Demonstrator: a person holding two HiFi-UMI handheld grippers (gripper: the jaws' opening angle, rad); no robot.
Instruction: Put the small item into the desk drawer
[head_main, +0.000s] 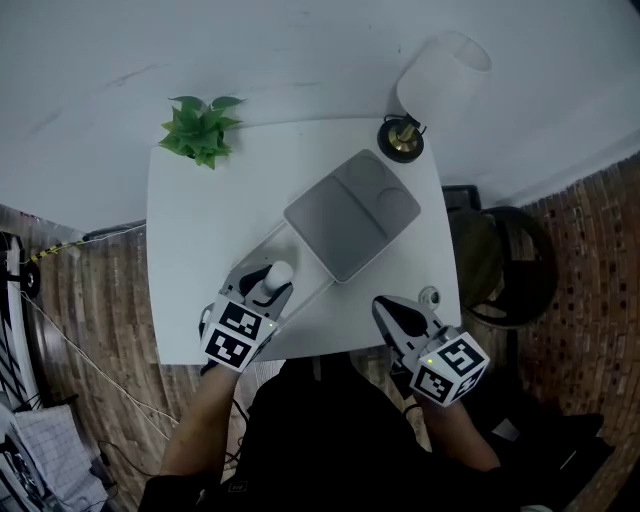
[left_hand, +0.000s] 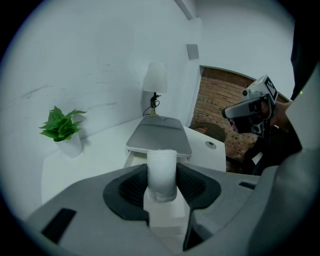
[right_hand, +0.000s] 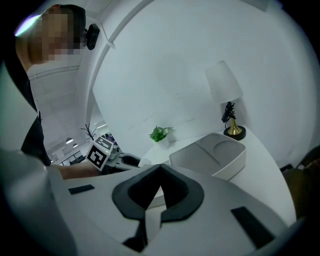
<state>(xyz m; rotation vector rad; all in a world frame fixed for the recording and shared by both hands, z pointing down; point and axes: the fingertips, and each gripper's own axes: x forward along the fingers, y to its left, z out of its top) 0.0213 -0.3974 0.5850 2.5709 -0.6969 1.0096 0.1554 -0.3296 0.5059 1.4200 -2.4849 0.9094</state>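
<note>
1. Broadly, a white bench (head_main: 190, 250) fills the middle of the head view. It is backed by a white wall along the top of the frame, and brick-patterned floor shows at the left and right edges.
2. A grey tray (head_main: 352, 213) lies at an angle at the centre of the bench. It has one round recess and one squarish recess.
3. A white drawer (left_hand: 133, 158) stands open under the tray's near edge, at the lower centre of the left gripper view.
4. A lamp (head_main: 440, 65) with a white shade and a brass foot stands at the upper right, on the far corner of the bench.
5. A plant (head_main: 203, 128) in a white pot stands at the upper left corner of the bench, well apart from the tray.
6. The left tongs (head_main: 262, 290) sit at the lower left of centre. They are closed on a white roll, with the dark pads pressing it from both sides.
7. The right tongs (head_main: 392, 315) sit at the lower right, by the bench's near edge. Their jaws meet at the tips and nothing is between them.
8. The roll (left_hand: 161, 172) stands upright in the left tongs. It is just short of the open drawer and not yet inside it.
9. A small round cap (head_main: 429, 297) lies on the bench just beside the right tongs.
</note>
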